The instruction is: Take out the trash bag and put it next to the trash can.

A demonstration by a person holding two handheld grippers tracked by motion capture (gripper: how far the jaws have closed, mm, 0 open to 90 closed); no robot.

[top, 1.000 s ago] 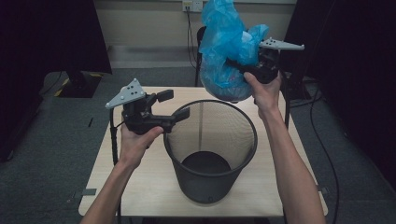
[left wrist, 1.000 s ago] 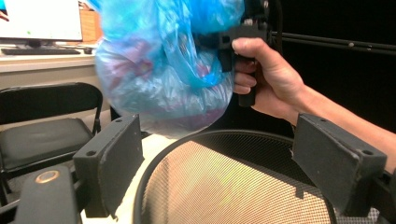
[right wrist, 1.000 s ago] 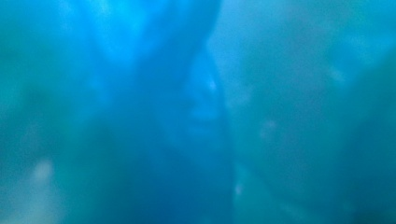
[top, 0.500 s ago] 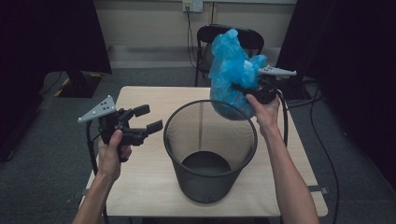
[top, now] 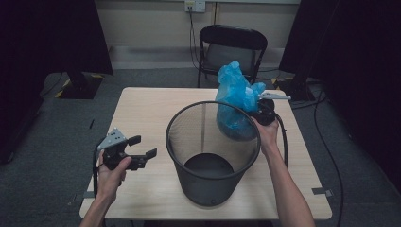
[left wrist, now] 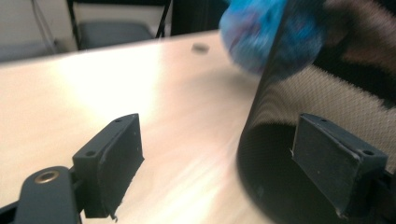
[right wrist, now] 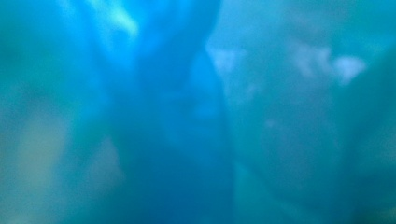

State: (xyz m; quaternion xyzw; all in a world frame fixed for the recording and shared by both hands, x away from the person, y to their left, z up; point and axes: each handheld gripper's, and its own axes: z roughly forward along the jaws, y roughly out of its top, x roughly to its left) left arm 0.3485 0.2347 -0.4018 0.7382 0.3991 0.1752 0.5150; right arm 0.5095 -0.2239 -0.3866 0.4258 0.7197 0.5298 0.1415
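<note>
A black mesh wastebasket [top: 210, 151] stands on the wooden table [top: 142, 109]. A crumpled blue plastic bag [top: 235, 97] hangs at the basket's far right rim, its lower part seen through the mesh. My right gripper [top: 255, 116] is shut on the bag, its fingertips buried in the plastic. In the right gripper view the blurred blue bag [right wrist: 198, 112] covers the jaws. My left gripper [top: 143, 147] is low over the table, left of the basket, open and holding nothing. In the left gripper view my left gripper [left wrist: 217, 126] points at the basket's side [left wrist: 280, 116], with the bag [left wrist: 261, 32] beyond.
A dark chair [top: 231, 47] stands behind the table's far edge. The right gripper's cable [top: 285, 142] loops beside the right forearm. Bare tabletop lies to the left of and behind the basket. Dark curtains flank the room.
Both hands have come down. The bag dropped from above the basket to its far right rim. The left gripper moved left and down, away from the basket.
</note>
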